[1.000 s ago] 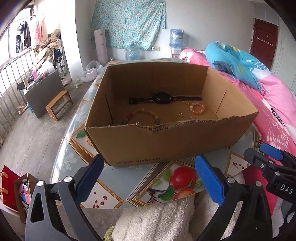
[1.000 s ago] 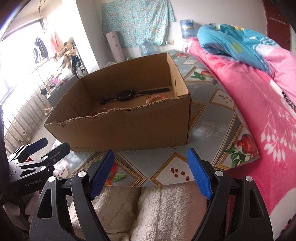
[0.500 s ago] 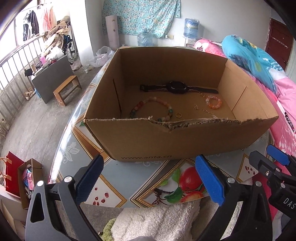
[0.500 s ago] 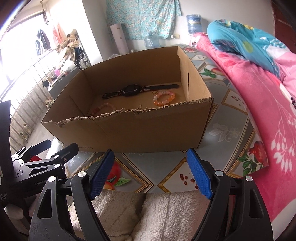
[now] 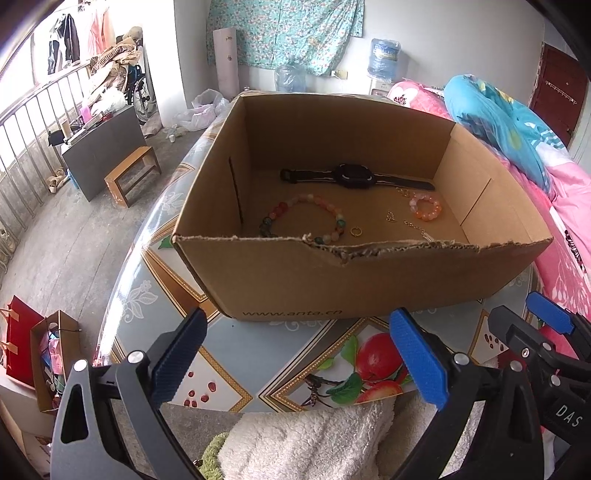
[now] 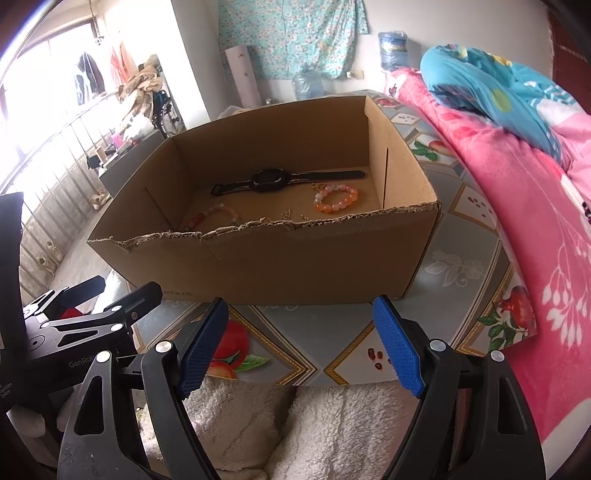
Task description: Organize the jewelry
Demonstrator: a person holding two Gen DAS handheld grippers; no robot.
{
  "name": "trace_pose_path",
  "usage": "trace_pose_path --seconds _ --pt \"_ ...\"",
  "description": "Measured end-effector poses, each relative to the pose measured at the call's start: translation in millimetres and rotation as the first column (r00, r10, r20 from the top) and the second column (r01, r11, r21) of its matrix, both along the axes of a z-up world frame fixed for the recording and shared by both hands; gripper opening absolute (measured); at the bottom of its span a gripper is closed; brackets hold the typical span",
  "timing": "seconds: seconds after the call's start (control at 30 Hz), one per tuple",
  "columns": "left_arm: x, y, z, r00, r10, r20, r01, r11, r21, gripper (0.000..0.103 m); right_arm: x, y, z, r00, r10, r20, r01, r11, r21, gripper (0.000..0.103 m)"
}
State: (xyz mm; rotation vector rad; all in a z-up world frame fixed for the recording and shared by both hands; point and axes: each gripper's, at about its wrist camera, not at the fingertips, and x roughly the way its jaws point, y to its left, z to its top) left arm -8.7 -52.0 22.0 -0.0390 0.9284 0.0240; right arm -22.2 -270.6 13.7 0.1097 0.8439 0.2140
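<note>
Left gripper (image 5: 297, 356) and right gripper (image 6: 300, 345) both spread wide, empty, before box (image 5: 369, 280), watch (image 5: 354, 176) and bracelets (image 5: 425, 206) inside

A desk (image 5: 155, 295) covered with a fruit-patterned cloth is seen in the foreground. A pink floral blanket (image 6: 524, 206) is spread along its right side, and a blue quilt (image 6: 491, 88) is heaped on top of it. A floral curtain (image 5: 284, 33) is hung on the far wall, with two water bottles (image 5: 384, 55) placed below it. A small wooden stool (image 5: 133, 173) is set on the floor beside a grey cabinet (image 5: 103, 147). A red paper bag (image 5: 18, 336) is stood at the lower left. White fleece fabric (image 6: 295, 417) is seen nearest the camera.
</note>
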Motion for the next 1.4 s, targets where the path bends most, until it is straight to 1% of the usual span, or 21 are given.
trace_pose_path --seconds 1.4 --pt "4.4 -0.1 -2.8 1.000 -0.003 -0.016 0.003 1.000 -0.004 0.097 10.5 4.0 -5.1 1.000 0.018 -0.023 -0.019 1.000 -0.017 0.077"
